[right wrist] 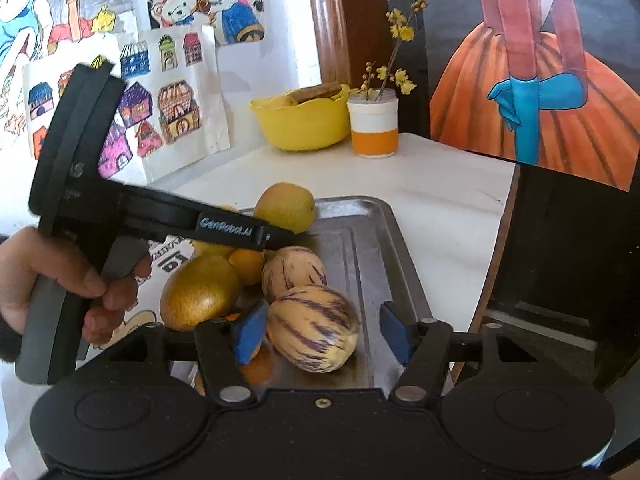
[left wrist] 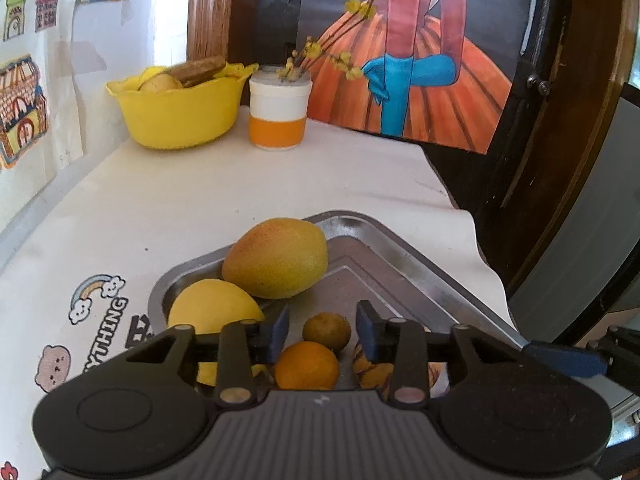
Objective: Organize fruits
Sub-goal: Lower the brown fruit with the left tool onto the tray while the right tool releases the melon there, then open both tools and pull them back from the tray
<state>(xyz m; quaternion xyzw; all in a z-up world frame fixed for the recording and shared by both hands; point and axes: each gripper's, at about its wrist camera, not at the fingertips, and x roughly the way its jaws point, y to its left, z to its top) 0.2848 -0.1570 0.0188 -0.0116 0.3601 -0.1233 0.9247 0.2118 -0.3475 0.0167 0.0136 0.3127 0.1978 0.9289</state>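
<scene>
A steel tray (left wrist: 400,256) on the white table holds several fruits. My left gripper (left wrist: 323,326) hangs open over its near end. A small brownish round fruit (left wrist: 326,330) and an orange (left wrist: 306,364) lie below the gap, untouched. A reddish-yellow mango (left wrist: 276,258) and a yellow fruit (left wrist: 212,312) sit further left. My right gripper (right wrist: 322,334) is open around a purple-striped melon (right wrist: 314,328); its pads stand clear of it. A second striped melon (right wrist: 294,272), a golden fruit (right wrist: 200,296) and the left gripper (right wrist: 276,237), held by a hand (right wrist: 60,280), are beyond.
A yellow bowl (left wrist: 180,116) with food stands at the back left. Beside it is a white-and-orange cup (left wrist: 278,116) holding flower twigs. A painting (left wrist: 420,80) leans behind. The table edge (left wrist: 472,232) drops off right of the tray; drawings cover the left wall.
</scene>
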